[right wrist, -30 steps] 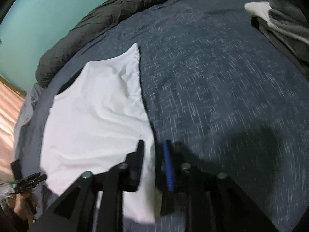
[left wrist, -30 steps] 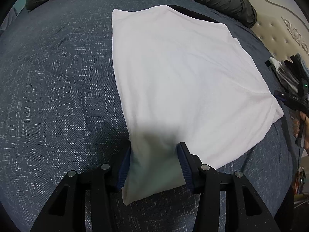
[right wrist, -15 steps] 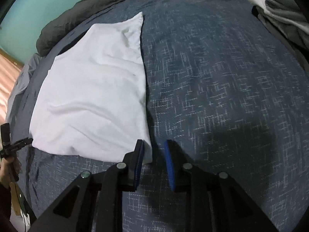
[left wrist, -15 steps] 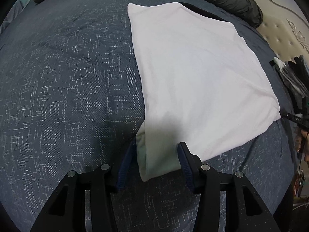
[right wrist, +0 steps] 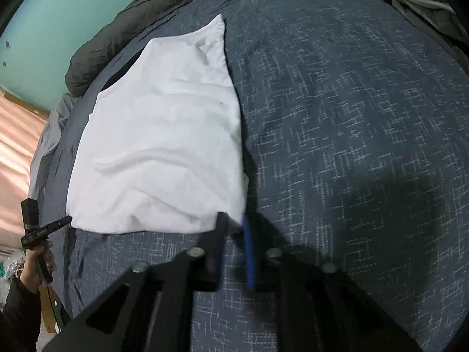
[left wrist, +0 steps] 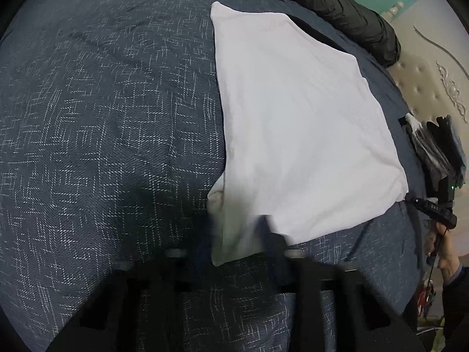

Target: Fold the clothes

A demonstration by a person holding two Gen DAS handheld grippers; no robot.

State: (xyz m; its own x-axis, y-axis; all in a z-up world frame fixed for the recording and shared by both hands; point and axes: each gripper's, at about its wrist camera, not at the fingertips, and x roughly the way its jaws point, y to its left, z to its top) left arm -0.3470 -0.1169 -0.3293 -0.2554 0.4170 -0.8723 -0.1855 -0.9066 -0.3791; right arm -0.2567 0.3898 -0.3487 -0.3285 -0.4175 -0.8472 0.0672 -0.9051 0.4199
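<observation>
Both grippers' fingers are closing on near corners of a folded white cotton garment (left wrist: 299,123): left gripper (left wrist: 239,242), right gripper (right wrist: 234,228). It lies flat on the dark blue patterned bed (left wrist: 102,117), partly folded, another fold apparently remaining. A second ago the left fingers stood wide.

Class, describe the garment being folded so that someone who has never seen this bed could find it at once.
Start with the dark blue patterned bedspread that covers the bed. On it, below the rumpled black duvet at the far edge, lies a white garment, spread flat. It is the only white, smooth piece lying alone; the other clothes are a dark and grey heap near the headboard.
</observation>
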